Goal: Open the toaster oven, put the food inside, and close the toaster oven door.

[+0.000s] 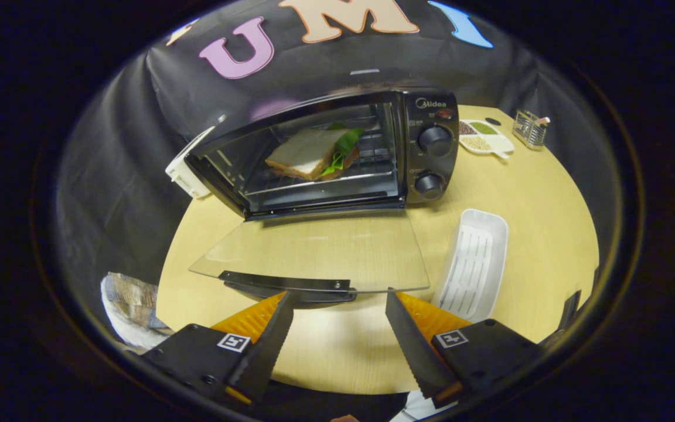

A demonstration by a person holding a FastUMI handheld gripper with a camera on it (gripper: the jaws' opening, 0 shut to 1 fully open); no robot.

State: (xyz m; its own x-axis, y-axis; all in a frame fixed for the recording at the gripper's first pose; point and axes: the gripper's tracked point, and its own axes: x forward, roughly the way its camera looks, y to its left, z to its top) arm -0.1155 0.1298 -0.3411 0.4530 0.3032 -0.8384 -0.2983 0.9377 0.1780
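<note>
A black toaster oven (pixel 425 152) stands at the back of the round wooden table (pixel 537 199). Its glass door (pixel 314 252) hangs fully open, lying flat toward me, with its dark handle (pixel 287 284) at the near edge. A sandwich (pixel 314 153) with white bread and green leaves rests on the rack inside. My gripper (pixel 337 299) is open, fingertips just short of the door's front edge, the handle right beyond the left tip. Nothing sits between the fingers.
An empty white ribbed tray (pixel 473 265) lies right of the door. Behind the oven's right side are a divided dish of grains (pixel 484 138) and a small wire basket (pixel 529 129). A white block (pixel 188 170) sits at the oven's left. Folded cloth (pixel 129 308) lies off the table's left.
</note>
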